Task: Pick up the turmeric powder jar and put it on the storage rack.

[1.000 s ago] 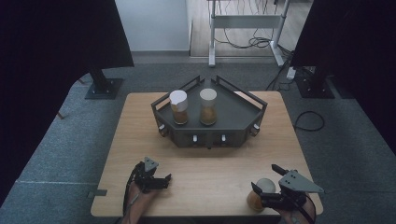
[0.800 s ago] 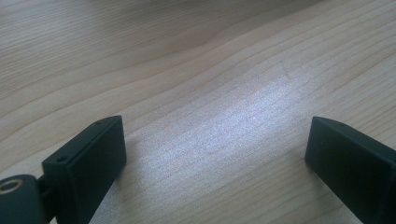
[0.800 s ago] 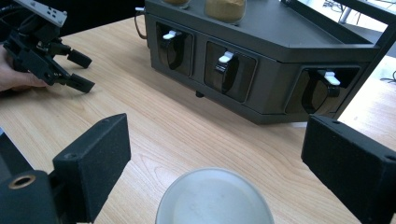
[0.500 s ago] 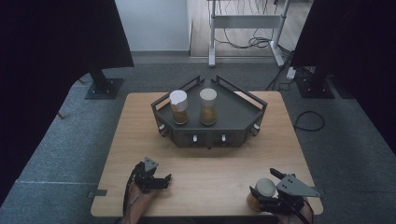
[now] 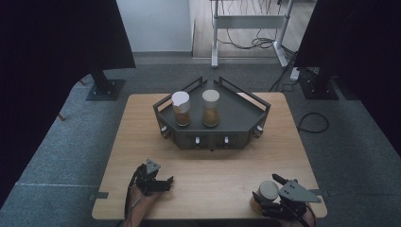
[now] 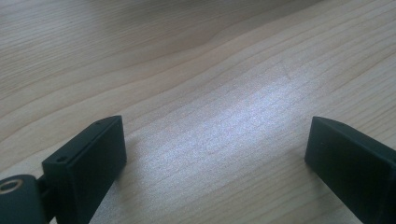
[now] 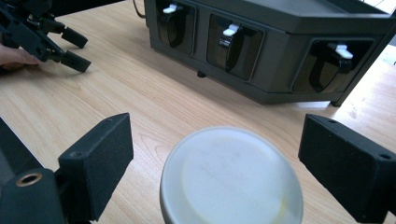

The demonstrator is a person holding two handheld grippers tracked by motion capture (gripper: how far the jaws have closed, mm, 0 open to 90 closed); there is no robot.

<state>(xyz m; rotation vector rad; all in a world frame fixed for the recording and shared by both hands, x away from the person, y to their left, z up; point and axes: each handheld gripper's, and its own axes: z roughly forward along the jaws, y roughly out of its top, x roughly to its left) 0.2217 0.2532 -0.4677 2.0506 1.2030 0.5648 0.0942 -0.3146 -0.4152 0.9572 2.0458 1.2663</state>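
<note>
High view: right gripper [image 5: 266, 189] spread around jar [image 5: 267, 191], tray [image 5: 241, 124] beyond, left gripper [image 5: 169, 183] spread.

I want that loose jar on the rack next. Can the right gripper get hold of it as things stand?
Probably yes. The jar stands between the right gripper jaws, which have just been closing and have not yet touched it. Nothing lies between them.

Three lidded jars: two [image 5: 181, 108] [image 5: 211, 107] in the one dark tray [image 5: 246, 113] at 12 o'clock, one [image 5: 266, 194] at 5 o'clock; two grippers [image 5: 165, 182] [image 5: 267, 188].
</note>
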